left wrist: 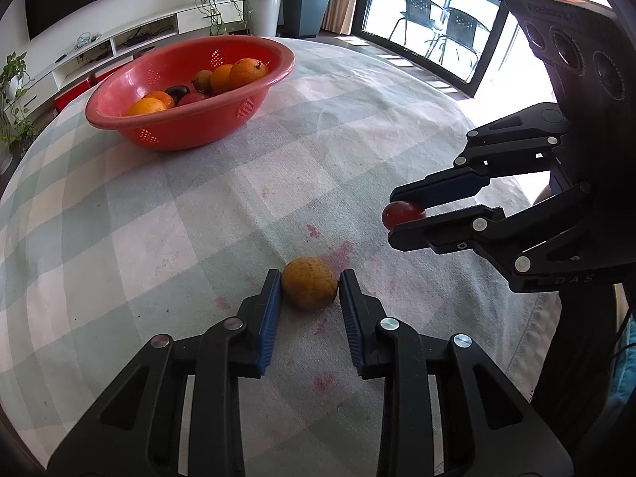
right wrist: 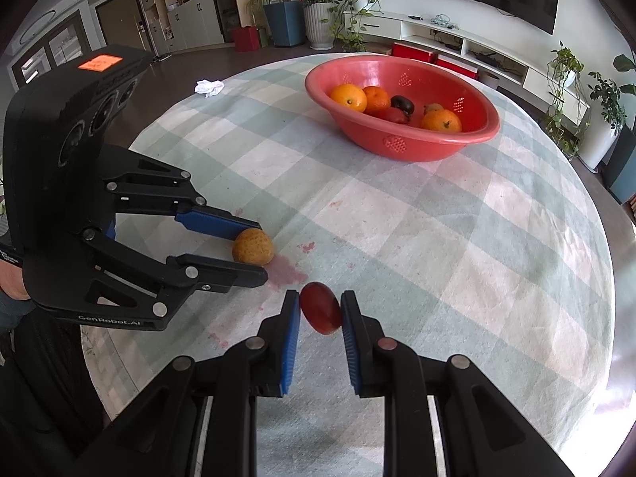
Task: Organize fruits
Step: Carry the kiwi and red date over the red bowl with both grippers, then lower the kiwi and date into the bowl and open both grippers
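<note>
Left wrist: left claw (left wrist: 310,284) pinches yellow fruit (left wrist: 310,283); right claw (left wrist: 409,214) grips red fruit (left wrist: 402,214).

left gripper (left wrist: 310,278): black plastic linkage arms with cut-out slots, round silver pivot pins, ribbed blue pads on the fingers (left wrist: 267,318)
right gripper (right wrist: 320,310): same build, black linkages, silver pins, blue ribbed pads
left housing (right wrist: 59,119): bulky black block, three round lens-like recesses in a row, orange square sticker on top
left lettering: white "GenRobot.AI" along the lower arm
right housing (left wrist: 576,47): matching black block, three round recesses, orange patch on top
right lettering: faint "DAS" on the lower arm
handle: black grip below the right housing, thin dark cable beside it
clothing: dark sleeve at the left edge of the right wrist view
</note>
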Demonstrator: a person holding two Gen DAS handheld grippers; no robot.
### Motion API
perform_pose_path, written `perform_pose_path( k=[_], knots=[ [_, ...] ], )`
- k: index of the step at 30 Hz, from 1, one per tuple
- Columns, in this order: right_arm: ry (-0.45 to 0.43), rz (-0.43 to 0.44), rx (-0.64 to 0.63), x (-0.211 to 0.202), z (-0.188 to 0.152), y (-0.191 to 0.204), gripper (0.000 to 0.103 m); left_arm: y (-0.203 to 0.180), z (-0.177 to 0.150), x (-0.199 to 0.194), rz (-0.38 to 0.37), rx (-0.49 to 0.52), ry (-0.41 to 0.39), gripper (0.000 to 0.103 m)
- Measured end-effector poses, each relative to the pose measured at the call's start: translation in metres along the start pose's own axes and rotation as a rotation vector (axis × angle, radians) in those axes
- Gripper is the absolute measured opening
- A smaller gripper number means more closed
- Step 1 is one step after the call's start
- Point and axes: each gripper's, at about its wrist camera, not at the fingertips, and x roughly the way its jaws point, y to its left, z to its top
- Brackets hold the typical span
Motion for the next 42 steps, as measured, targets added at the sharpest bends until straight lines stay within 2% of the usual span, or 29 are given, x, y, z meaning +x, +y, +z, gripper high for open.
perform_pose_path(
  k=[9,15,19,25,29,33,42],
  knots=[
    [-0.017,-0.003,0.022,-0.003,0.006,-0.007,0.023,0.022,0.015,-0.026,0.003,-0.052,-0.074,0.027],
    [-0.056,-0.026,0.051,-0.011,0.022,-0.019,0.023,0.054,0.046,-0.051,0.062,-0.071,-0.147,0.027],
    [-0.106,-0.055,0.084,-0.023,0.047,-0.037,0.023,0.080,0.076,-0.061,0.110,-0.079,-0.183,0.027],
    [-0.205,-0.076,0.167,-0.037,0.103,-0.071,0.023,0.105,0.129,-0.064,0.166,-0.051,-0.216,0.027],
    [-0.237,-0.064,0.233,-0.030,0.139,-0.091,0.023,0.115,0.157,-0.048,0.176,-0.028,-0.208,0.027],
    [-0.228,-0.062,0.254,-0.011,0.163,-0.101,0.023,0.126,0.172,-0.022,0.175,-0.019,-0.177,0.027],
    [-0.132,-0.070,0.249,0.047,0.177,-0.103,0.023,0.134,0.178,0.026,0.152,-0.030,-0.125,0.028]
  ],
)
